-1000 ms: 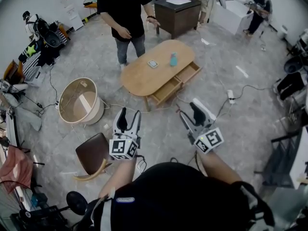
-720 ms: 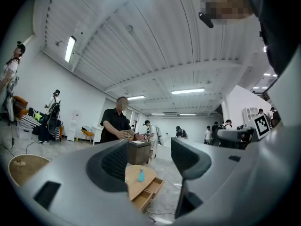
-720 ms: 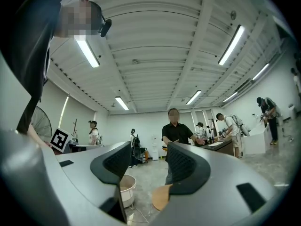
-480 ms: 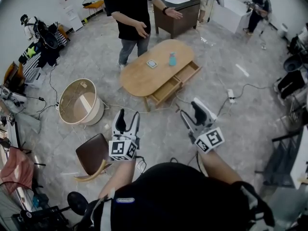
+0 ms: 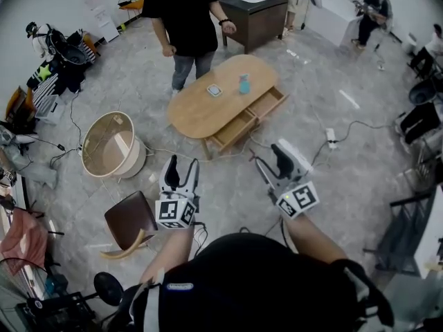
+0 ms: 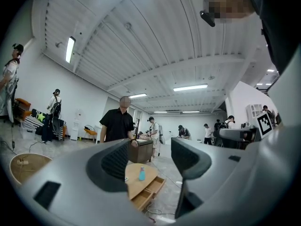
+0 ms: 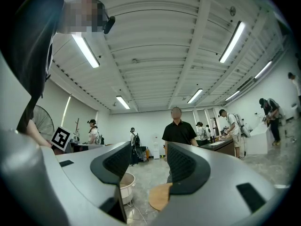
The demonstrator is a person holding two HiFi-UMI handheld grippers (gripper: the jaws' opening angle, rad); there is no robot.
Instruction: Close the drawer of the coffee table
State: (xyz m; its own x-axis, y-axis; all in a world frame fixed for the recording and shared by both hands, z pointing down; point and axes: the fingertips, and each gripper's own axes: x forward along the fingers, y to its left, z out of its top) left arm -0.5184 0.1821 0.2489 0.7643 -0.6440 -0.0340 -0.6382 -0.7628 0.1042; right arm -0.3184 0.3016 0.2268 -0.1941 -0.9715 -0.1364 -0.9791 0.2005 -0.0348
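Note:
An oval wooden coffee table (image 5: 204,109) stands on the grey floor ahead of me. Two drawers hang open on its near right side, one (image 5: 234,128) nearer and one (image 5: 267,103) further right. A blue bottle (image 5: 243,84) and a small flat card (image 5: 214,90) sit on top. My left gripper (image 5: 181,173) is held level and well short of the table; its jaws have just been opening and nothing is between them. In the left gripper view the table (image 6: 132,178), bottle (image 6: 141,173) and open drawer (image 6: 149,192) show between the fingers. My right gripper (image 5: 273,159) is open and empty too.
A person in a black shirt (image 5: 185,16) stands behind the table. A round beige tub (image 5: 111,146) and a brown chair (image 5: 130,221) are on the left. A dark cabinet (image 5: 255,12) is at the back. Cables and a power strip (image 5: 331,138) lie on the right.
Both grippers have edged forward toward the table, which now sits slightly further left in the head view. The person behind the table has lowered their arms.

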